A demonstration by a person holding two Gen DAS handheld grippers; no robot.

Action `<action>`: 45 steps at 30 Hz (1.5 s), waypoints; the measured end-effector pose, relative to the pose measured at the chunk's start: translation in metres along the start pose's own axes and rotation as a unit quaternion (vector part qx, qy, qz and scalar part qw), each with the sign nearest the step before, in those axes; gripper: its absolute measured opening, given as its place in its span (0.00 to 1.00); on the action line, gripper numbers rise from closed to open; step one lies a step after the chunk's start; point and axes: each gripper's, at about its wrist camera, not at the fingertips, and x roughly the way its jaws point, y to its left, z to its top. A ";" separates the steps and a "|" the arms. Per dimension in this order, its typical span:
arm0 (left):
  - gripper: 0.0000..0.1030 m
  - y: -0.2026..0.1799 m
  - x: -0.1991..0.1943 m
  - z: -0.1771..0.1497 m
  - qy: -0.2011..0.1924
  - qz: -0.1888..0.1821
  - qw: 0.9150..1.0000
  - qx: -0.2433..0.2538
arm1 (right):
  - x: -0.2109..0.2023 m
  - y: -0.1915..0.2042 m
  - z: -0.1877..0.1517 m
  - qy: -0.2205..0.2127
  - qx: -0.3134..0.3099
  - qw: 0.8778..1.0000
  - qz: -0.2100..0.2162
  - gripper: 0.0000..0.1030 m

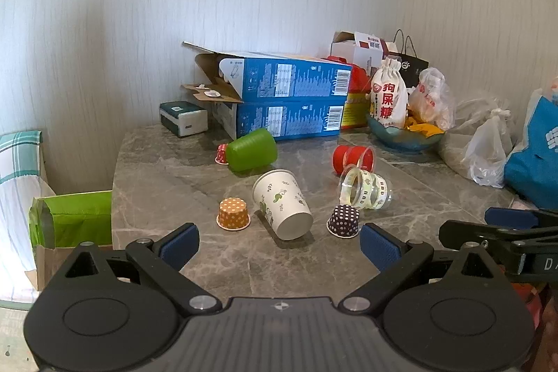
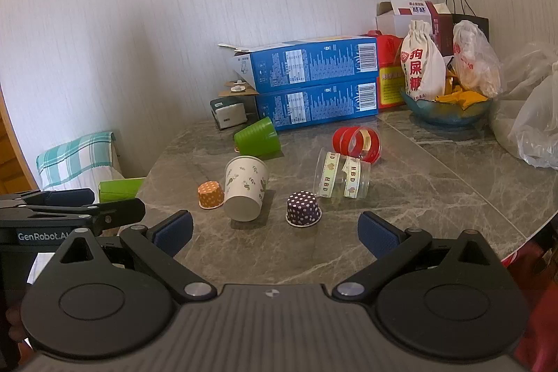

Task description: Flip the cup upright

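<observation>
A white paper cup with a leaf print lies on its side on the grey marble table; it also shows in the right wrist view. A green plastic cup lies on its side behind it. A clear cup with HBD ribbon and a red-banded clear cup lie on their sides to the right. Orange and purple dotted cupcake liners stand upside down. My left gripper is open and empty, short of the paper cup. My right gripper is open and empty, short of the purple liner.
Two stacked blue boxes stand at the back by the wall, with a tissue box to their left. A bowl, a cloth pouch and plastic bags crowd the back right. The table edge drops off at left.
</observation>
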 end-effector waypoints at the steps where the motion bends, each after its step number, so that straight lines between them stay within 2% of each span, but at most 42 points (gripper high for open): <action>1: 0.97 -0.001 0.000 0.000 0.000 -0.001 1.000 0.001 | 0.000 0.000 0.000 0.000 -0.001 1.000 0.000 0.99; 45: 0.97 0.002 0.003 -0.003 0.005 -0.003 1.000 -0.006 | 0.003 -0.001 -0.001 0.001 -0.001 1.000 0.006 0.99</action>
